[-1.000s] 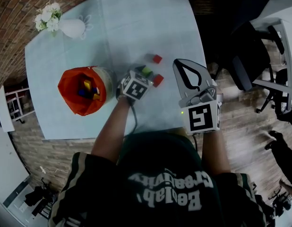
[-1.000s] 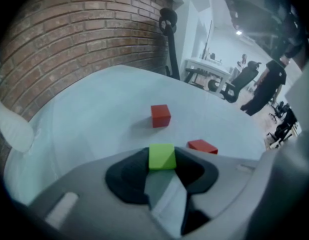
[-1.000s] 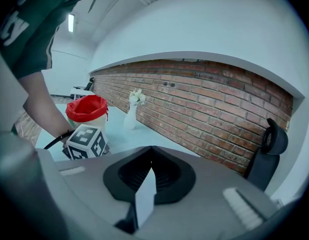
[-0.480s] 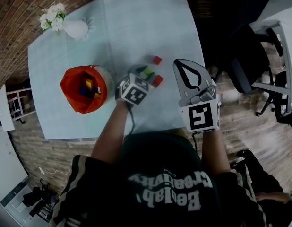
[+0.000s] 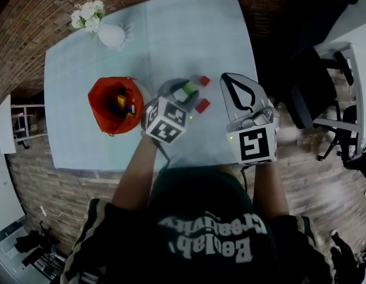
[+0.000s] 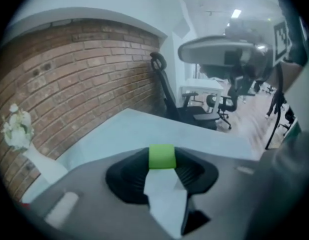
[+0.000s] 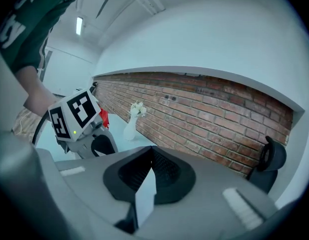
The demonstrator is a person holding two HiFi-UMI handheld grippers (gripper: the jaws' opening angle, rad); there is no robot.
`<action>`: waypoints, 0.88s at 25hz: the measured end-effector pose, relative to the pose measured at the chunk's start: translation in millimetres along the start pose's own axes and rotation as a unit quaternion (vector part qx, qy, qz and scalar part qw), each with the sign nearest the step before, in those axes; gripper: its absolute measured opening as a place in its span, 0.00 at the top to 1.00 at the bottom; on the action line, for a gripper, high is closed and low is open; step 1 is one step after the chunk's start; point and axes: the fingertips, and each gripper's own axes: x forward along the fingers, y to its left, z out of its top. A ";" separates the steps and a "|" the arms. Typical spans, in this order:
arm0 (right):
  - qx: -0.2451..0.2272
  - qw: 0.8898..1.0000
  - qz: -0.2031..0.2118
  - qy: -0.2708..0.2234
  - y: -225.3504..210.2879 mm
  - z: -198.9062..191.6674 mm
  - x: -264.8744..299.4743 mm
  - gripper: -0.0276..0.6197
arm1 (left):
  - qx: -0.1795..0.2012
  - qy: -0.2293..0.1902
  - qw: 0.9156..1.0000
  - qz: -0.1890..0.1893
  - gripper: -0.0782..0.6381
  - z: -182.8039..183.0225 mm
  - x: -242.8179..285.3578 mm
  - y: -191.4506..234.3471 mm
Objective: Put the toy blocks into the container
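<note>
We are holding a green block in our left tongs over the desk.

In the head view, our left tongs [image 5: 180,89] are squeezing the green block [image 6: 162,157] by its two sides, near the middle of the frame, over the pale blue desk [image 5: 189,28]. Our right tongs [image 5: 231,80] are hanging to the right of them, with both jaws pressed together and nothing in between. The orange container [image 5: 99,96] is sitting left of the middle, near the left tongs, with yellow and blue blocks lying inside. The upper red block [image 5: 204,81] and the lower red block [image 5: 202,105] are lying on the desk between the two tongs. A white vase [image 5: 112,35] with white flowers is standing at the upper left.
</note>
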 end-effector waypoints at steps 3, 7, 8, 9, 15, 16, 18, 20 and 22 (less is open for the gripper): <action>0.006 1.000 0.001 -0.015 2.9 15.5 1.4 0.95 | -0.001 -0.030 0.999 0.016 0.69 16.8 -24.0 6.6; -0.007 1.000 0.004 -0.028 8.7 32.2 -1.2 0.95 | -0.002 -0.062 0.997 0.037 0.69 32.7 -56.3 11.6; -0.009 0.999 0.004 -0.031 10.3 36.2 -1.9 0.95 | -0.001 -0.069 0.997 0.042 0.69 35.6 -64.0 12.9; -0.012 0.999 0.004 -0.034 12.3 40.0 -2.7 0.95 | 0.000 -0.075 0.996 0.047 0.69 38.1 -71.4 14.1; -0.025 0.998 0.004 -0.049 23.4 60.8 -9.4 0.95 | 0.009 -0.107 0.992 0.066 0.69 49.6 -111.4 13.2; -0.027 0.998 0.004 -0.052 24.8 64.6 -10.1 0.95 | 0.012 -0.111 0.991 0.069 0.69 51.7 -117.3 12.9; -0.031 0.998 0.004 -0.056 28.0 70.8 -12.4 0.95 | 0.019 -0.121 0.990 0.074 0.69 56.7 -128.9 11.9; -0.034 0.998 0.004 -0.059 30.7 75.5 -15.3 0.95 | 0.024 -0.138 0.987 0.082 0.69 64.2 -141.3 11.4; -0.037 0.997 0.003 -0.062 32.5 78.8 -18.0 0.95 | 0.025 -0.155 0.984 0.089 0.69 70.5 -152.0 10.8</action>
